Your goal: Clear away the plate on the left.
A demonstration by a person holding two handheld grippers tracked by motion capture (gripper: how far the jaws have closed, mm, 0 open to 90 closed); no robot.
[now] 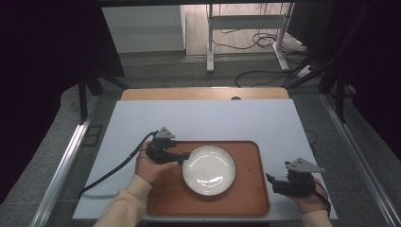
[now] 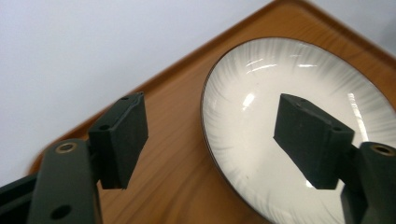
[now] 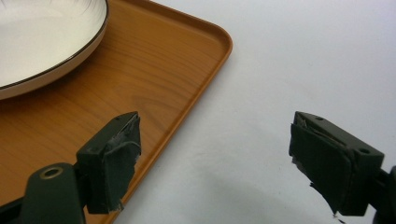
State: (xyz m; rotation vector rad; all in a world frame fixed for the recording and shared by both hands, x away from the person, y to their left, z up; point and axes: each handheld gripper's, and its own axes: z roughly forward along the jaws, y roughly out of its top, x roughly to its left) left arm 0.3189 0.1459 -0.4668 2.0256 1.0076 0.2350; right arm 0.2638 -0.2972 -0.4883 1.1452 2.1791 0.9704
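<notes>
Plate sits flat on the wooden tray, left of the tray's centre; the tray rests on the white table. Nothing else on the tray.

Your left tongs hang just above the plate's left rim. In the left gripper view the jaws stand wide apart, one over bare tray wood, the other over the plate's bowl, and neither pad presses on anything. Nothing held.

Your right tongs sit off the tray's right edge, over the table, well apart from the plate. The right gripper view shows them wide open too, one pad above the tray's rim, the other above bare table. Empty.

Judgement: the step in hand looks like a release; the plate is set on the tray and your left tongs are clear of the rim.

Next move: lift your left tongs straight off without brushing the rim, since the plate would slide easily on that smooth wood. Should the tray itself need carrying, each of your tongs must take a side rim.
</notes>
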